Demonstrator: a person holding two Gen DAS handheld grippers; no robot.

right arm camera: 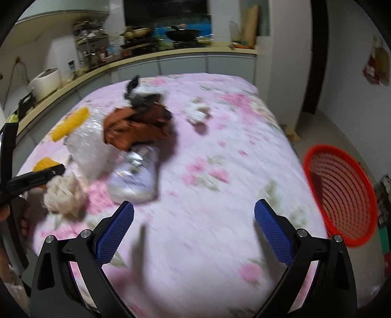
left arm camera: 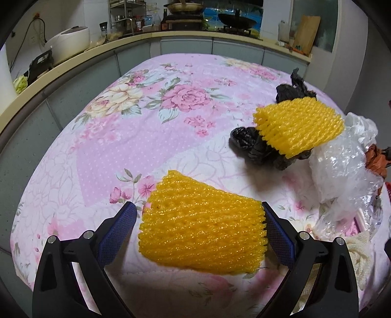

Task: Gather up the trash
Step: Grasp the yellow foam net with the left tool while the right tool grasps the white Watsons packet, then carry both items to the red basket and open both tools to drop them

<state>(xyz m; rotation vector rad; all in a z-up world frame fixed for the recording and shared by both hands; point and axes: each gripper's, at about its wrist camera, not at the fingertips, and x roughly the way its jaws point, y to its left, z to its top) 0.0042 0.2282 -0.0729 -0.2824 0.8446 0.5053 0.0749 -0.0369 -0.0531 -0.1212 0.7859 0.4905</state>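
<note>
Your left claw [left arm camera: 201, 217] stands wide open, its two blue pads on either side of a yellow foam net [left arm camera: 202, 225] that lies on the floral cloth [left arm camera: 146, 127]. The right pad sits at the net's edge and the left pad stands slightly off it; whether either pad presses the foam cannot be told. Beyond it, to the right, a second yellow foam net [left arm camera: 299, 128] rests on top of a crumpled black plastic bag [left arm camera: 254, 144]. Just right of that lies a clear plastic bag [left arm camera: 347, 171], with an orange-brown wrapper [left arm camera: 376, 159] at its far edge and a cream knitted wad [left arm camera: 359, 247] near the claw's right side.

Your right claw [right arm camera: 194, 215] is also spread wide and holds nothing; only bare cloth lies between its pads. The view is blurred. Ahead and left of it lie a silvery packet [right arm camera: 134, 178], the clear bag, the orange-brown wrapper, a cream wad and a small white crumpled scrap [right arm camera: 196, 111] farther back. A red mesh basket [right arm camera: 342, 195] stands off the cloth's right edge. Behind runs a kitchen counter [left arm camera: 171, 34] carrying a rice cooker [left arm camera: 69, 42] and a wok [left arm camera: 235, 23].
</note>
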